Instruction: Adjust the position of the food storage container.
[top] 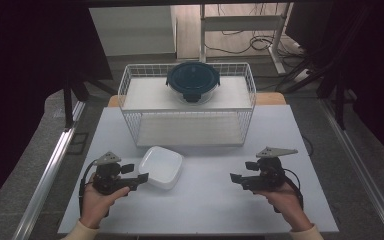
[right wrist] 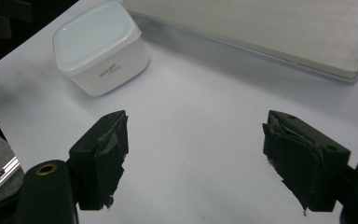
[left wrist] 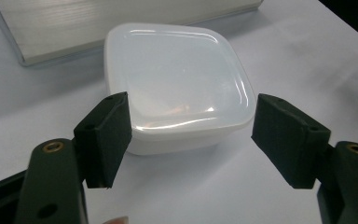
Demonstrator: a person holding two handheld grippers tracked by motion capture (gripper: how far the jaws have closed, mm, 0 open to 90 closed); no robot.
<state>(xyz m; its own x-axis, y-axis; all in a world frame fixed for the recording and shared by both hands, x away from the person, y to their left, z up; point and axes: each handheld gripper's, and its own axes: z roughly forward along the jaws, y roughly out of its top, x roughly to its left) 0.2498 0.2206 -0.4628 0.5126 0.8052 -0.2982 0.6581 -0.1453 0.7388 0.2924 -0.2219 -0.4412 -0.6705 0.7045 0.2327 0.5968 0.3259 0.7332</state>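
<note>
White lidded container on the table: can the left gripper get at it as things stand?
Probably yes. The left gripper is open, its fingers either side of the white container's near edge, with nothing between. The wire basket stands behind it and does not block the approach.

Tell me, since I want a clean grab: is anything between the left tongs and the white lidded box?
Nothing visible. The left tongs stand open right at the white box, one jaw at each side of its near edge, with only bare table below.
</note>
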